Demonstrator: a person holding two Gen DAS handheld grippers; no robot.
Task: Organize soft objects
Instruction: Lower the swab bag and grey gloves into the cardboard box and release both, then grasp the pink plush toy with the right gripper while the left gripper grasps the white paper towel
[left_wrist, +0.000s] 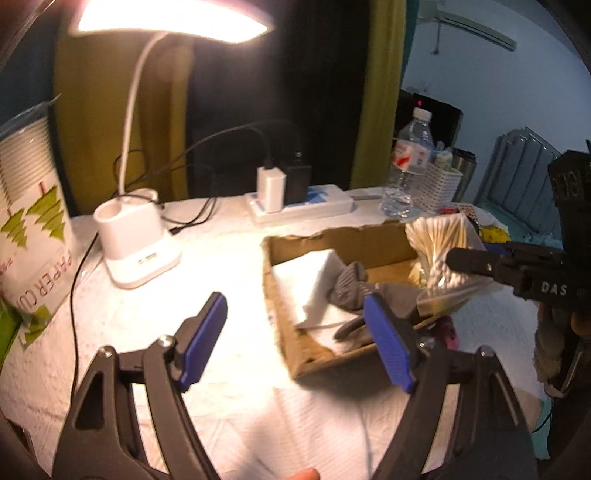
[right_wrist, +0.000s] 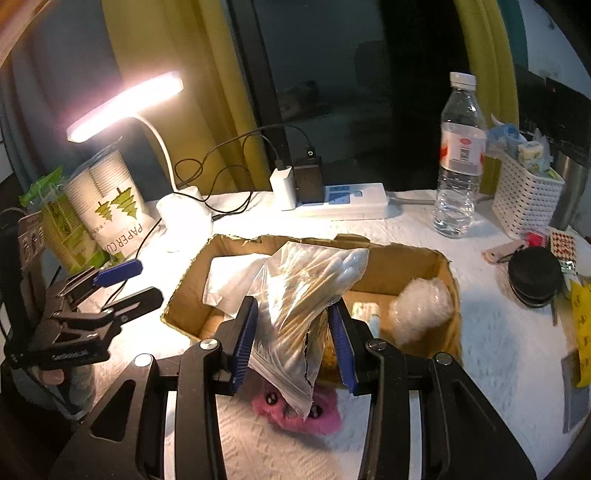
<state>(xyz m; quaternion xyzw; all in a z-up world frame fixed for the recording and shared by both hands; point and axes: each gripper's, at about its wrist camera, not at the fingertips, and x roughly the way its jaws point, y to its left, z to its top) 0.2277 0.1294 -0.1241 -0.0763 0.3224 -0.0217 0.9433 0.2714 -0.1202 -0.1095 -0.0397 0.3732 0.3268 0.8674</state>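
A shallow cardboard box (left_wrist: 295, 347) (right_wrist: 413, 258) sits mid-table. It holds white cloth (left_wrist: 314, 284) (right_wrist: 236, 277), a grey glove (left_wrist: 354, 291) and a clear plastic wad (right_wrist: 421, 302). My right gripper (right_wrist: 293, 336) is shut on a clear bag of cotton swabs (right_wrist: 306, 284) and holds it over the box's near edge; the bag also shows in the left wrist view (left_wrist: 439, 254). A pink fluffy toy (right_wrist: 295, 410) lies on the table under the bag. My left gripper (left_wrist: 295, 339) is open and empty, left of the box.
A lit white desk lamp (left_wrist: 136, 243) and a paper cup sleeve (left_wrist: 33, 229) stand at the left. A power strip (right_wrist: 343, 201) with cables, a water bottle (right_wrist: 460, 155) and a white basket (right_wrist: 524, 199) line the back. A black round case (right_wrist: 535, 277) lies right.
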